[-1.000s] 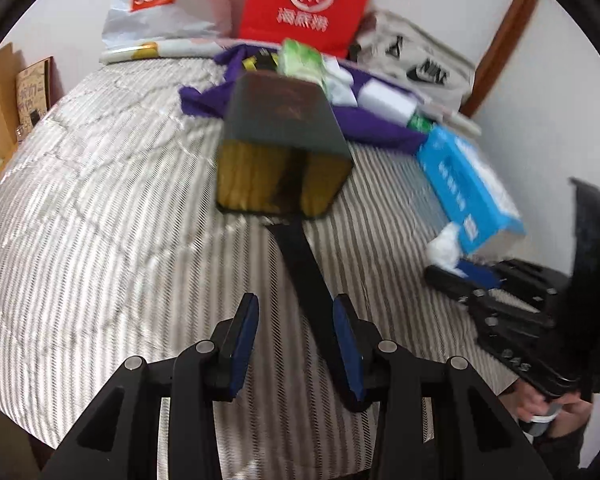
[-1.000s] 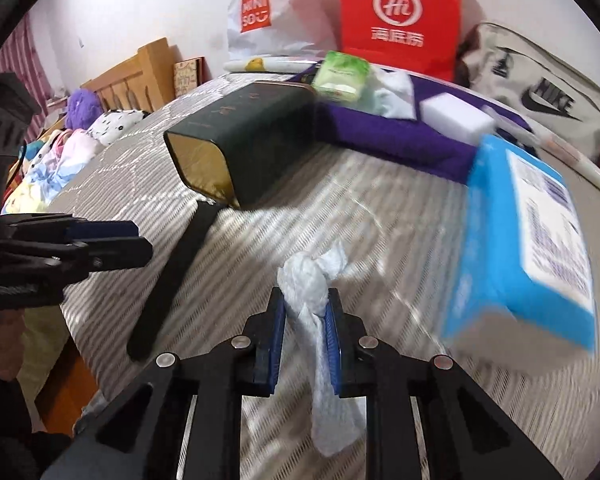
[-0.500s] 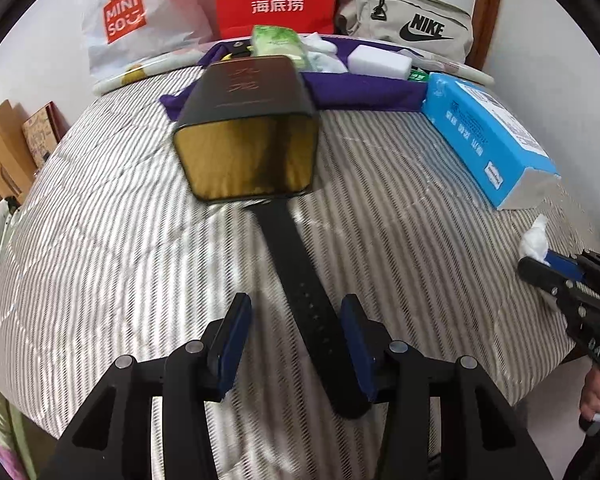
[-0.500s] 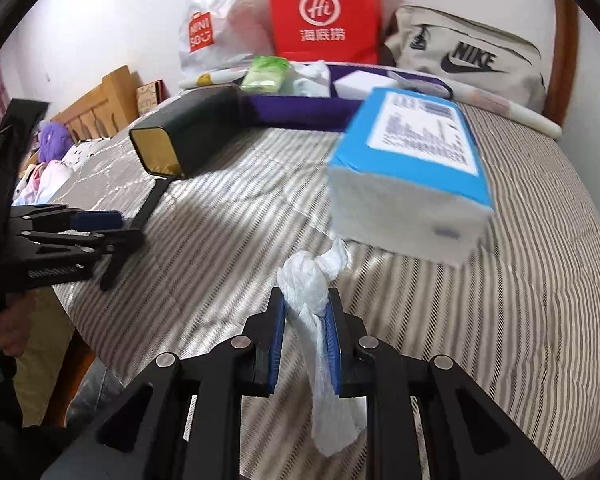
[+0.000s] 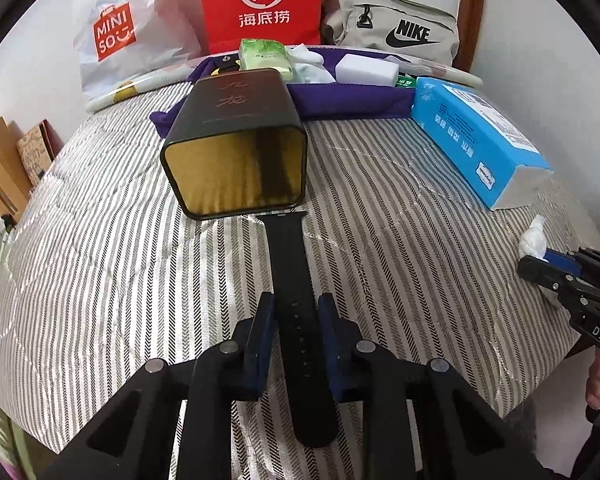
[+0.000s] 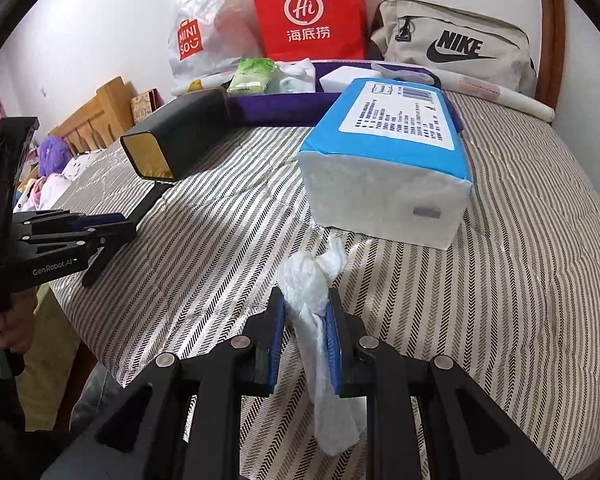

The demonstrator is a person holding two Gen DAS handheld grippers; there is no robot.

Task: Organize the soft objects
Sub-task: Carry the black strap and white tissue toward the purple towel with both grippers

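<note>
Both grippers are now busy: the left gripper (image 5: 295,334), which stood wide around the black strap (image 5: 296,316) a moment ago, is closing its jaws, the strap lying on the bed (image 5: 100,264) right between its pads and running ahead to the open tin (image 5: 236,148). Beside it, the right gripper (image 6: 305,330) stays clamped on the crumpled tissue (image 6: 311,280). My guess is the strap gets lifted next.

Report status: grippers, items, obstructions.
Left gripper jaws closing around black rubber watch strap. Right gripper clamps crumpled white tissue. Dark open-ended tin lies beyond strap.
</note>
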